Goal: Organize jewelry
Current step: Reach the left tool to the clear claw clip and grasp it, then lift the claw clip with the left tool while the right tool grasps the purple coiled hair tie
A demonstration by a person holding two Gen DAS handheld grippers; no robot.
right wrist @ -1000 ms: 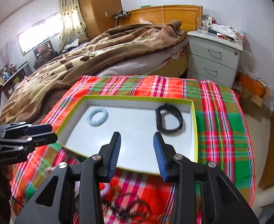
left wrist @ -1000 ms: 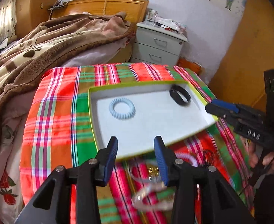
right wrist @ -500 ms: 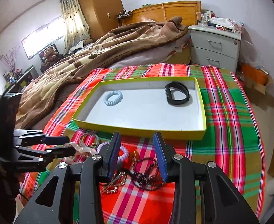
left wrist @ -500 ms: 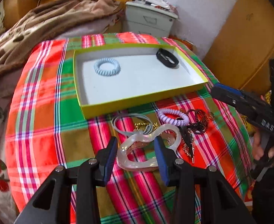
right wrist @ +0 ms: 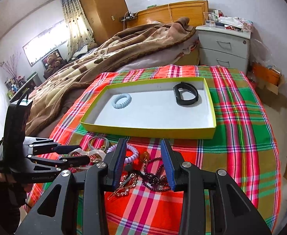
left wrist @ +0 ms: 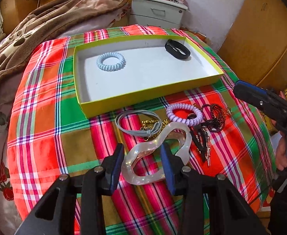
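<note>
Over the clear clip (left wrist: 157,156), left hand-held gripper (left wrist: 141,162) has dropped, jaws narrowing, not yet gripping; pickup's next.

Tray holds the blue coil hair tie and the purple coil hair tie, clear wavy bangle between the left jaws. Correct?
One error. The tray holds the blue coil hair tie and a black band. The purple coil hair tie lies on the plaid cloth outside it. The clear wavy bangle is between the left jaws, as the left wrist view shows.

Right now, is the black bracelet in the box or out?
In. The black bracelet lies on the white floor inside the yellow-green box.
</note>
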